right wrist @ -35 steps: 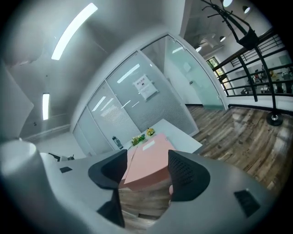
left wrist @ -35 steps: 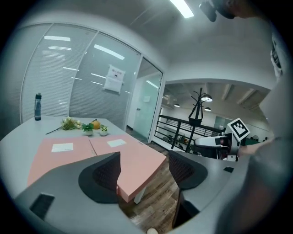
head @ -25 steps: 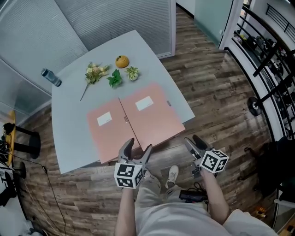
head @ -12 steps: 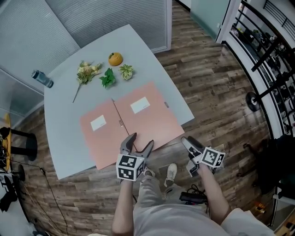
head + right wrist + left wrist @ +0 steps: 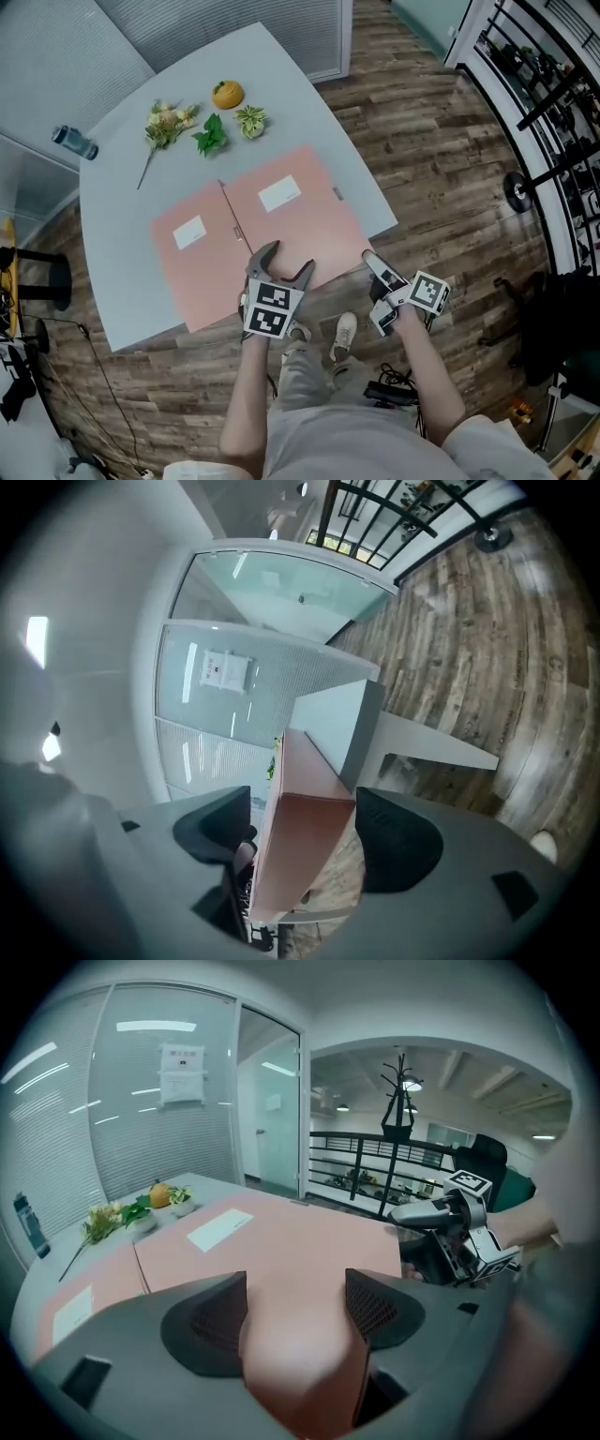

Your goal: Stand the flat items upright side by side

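Note:
Two flat pink folders lie side by side on the grey table [image 5: 122,281], the left folder [image 5: 192,258] and the right folder [image 5: 291,220], each with a white label. My left gripper [image 5: 284,262] is at the right folder's near edge. Its jaws stand apart, with that folder's [image 5: 281,1241] blurred near edge between them in the left gripper [image 5: 295,1307] view. My right gripper [image 5: 375,272] is at the same folder's near right corner. Its jaws are opening, with the folder [image 5: 300,855] edge-on between them in the right gripper [image 5: 300,832] view and a gap at the left pad.
At the table's far side are an orange [image 5: 227,94], green leaves [image 5: 210,137], a small plant [image 5: 250,120], a flower sprig [image 5: 164,127] and a bottle [image 5: 75,142]. Wood floor surrounds the table. A black railing [image 5: 553,112] runs on the right. A shoe [image 5: 344,335] is below the table edge.
Both grippers have moved forward from in front of the table to the right folder's near edge. The right gripper has come in to its near right corner.

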